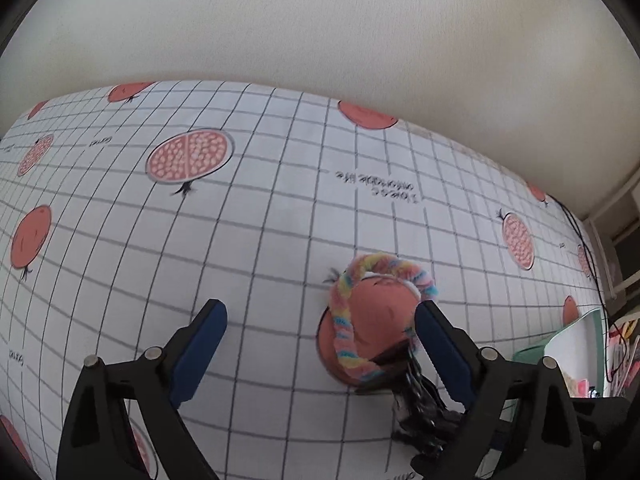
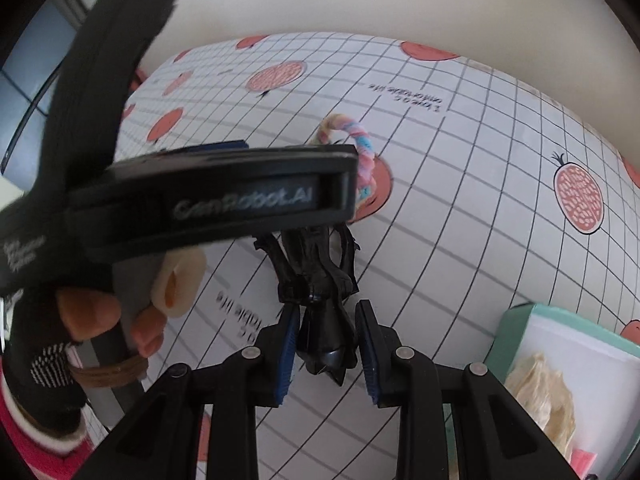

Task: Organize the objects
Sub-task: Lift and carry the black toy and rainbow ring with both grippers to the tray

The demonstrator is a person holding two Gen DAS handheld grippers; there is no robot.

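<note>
A fluffy rainbow loop point(image 1: 360, 300) lies on the grid tablecloth point(image 1: 280, 240), over a printed red fruit. My left gripper point(image 1: 320, 324) hovers above it, open, with the loop close to its right finger point(image 1: 440, 344). A glossy black claw clip point(image 2: 324, 312) lies just in front of the loop point(image 2: 362, 140). My right gripper point(image 2: 328, 354) is shut on the clip's near end, a blue pad against each side. In the left wrist view the clip point(image 1: 416, 408) shows at the lower right. The left gripper's body point(image 2: 240, 200) crosses the right wrist view and hides part of the loop.
A mint green box point(image 2: 516, 320) with a white inside and a cream-coloured item point(image 2: 540, 392) stands at the right; it also shows as the green box point(image 1: 568, 340). A gloved hand point(image 2: 80, 320) holds the left gripper. A pale wall rises behind the table.
</note>
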